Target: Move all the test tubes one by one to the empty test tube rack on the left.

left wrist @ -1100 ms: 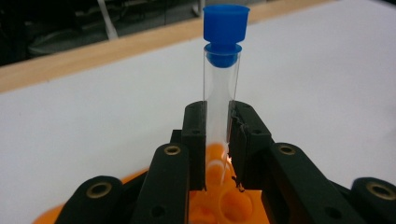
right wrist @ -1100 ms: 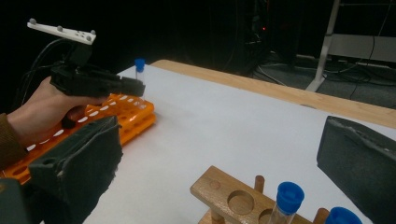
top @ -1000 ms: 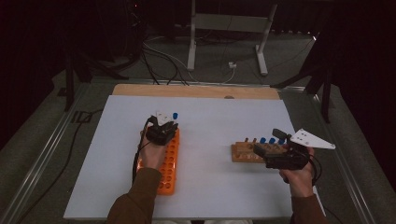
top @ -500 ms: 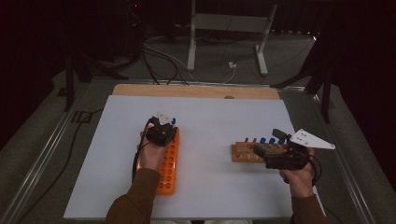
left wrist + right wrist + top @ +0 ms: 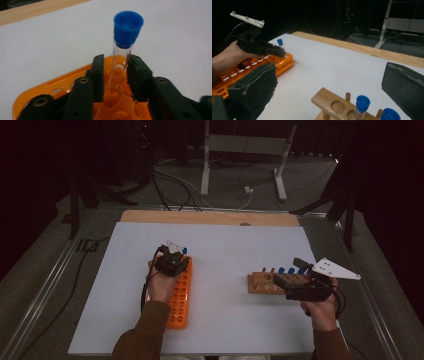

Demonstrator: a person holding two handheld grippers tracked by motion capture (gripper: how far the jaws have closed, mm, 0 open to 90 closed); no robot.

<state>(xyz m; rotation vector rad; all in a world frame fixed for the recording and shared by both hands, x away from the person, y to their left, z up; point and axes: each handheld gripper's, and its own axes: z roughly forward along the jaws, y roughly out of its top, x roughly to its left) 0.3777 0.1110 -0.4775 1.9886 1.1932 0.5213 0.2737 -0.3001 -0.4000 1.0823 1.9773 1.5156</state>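
Observation:
A clear tube with a blue cap [image 5: 128, 26] stands upright in a hole at the far end of the orange rack [image 5: 57, 83]. My left gripper [image 5: 115, 62] straddles it; its jaws have just been opening and stand slightly apart, with a gap beside the glass. In the high view the left gripper [image 5: 180, 257] sits over the far end of the orange rack [image 5: 180, 295]. My right gripper [image 5: 288, 271] is held open and empty over the wooden rack [image 5: 260, 284], which holds blue-capped tubes [image 5: 362, 103].
The white mat [image 5: 225, 245] covers the table, with a wooden strip [image 5: 210, 217] along its far edge. Cables and a stand's metal legs [image 5: 245, 190] lie on the floor beyond. The right gripper's grey plate [image 5: 335, 268] juts out to the right.

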